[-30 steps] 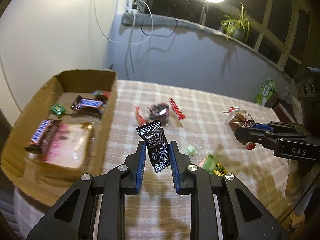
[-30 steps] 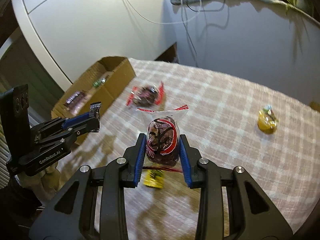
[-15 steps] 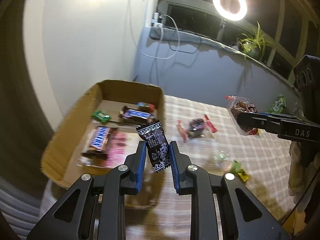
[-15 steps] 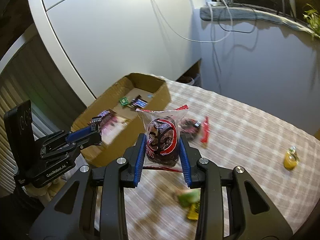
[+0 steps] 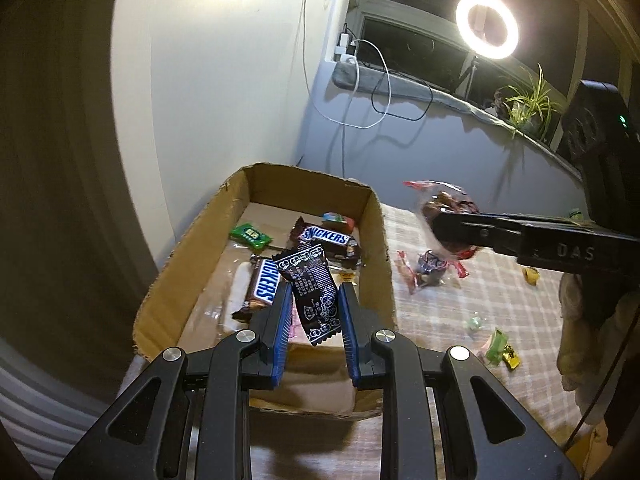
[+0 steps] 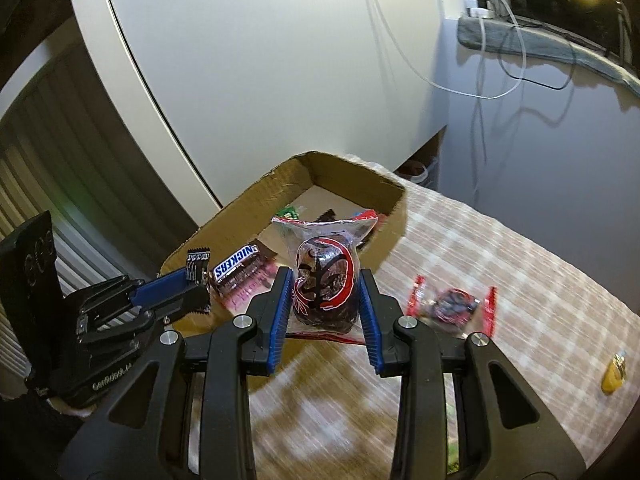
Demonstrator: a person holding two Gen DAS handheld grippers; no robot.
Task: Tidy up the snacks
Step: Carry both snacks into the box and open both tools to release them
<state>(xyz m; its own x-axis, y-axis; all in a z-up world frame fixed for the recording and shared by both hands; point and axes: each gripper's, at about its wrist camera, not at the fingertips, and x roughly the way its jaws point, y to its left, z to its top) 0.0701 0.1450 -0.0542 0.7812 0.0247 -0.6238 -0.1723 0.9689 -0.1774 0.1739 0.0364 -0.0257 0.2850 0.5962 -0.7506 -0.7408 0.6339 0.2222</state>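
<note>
Between left claw (image 5: 314, 310) pads: black sachet (image 5: 310, 294), above box (image 5: 192, 240).

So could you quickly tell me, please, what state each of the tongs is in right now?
Left tongs: closed on the black snack packet.
Right tongs: closed on the clear-wrapped dark snack.

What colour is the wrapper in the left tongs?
Black wrapper with white print, clearest in the left wrist view.

Cardboard box (image 5: 376, 240) top open; Snickers bars (image 5: 326, 236) crowd floor.
</note>
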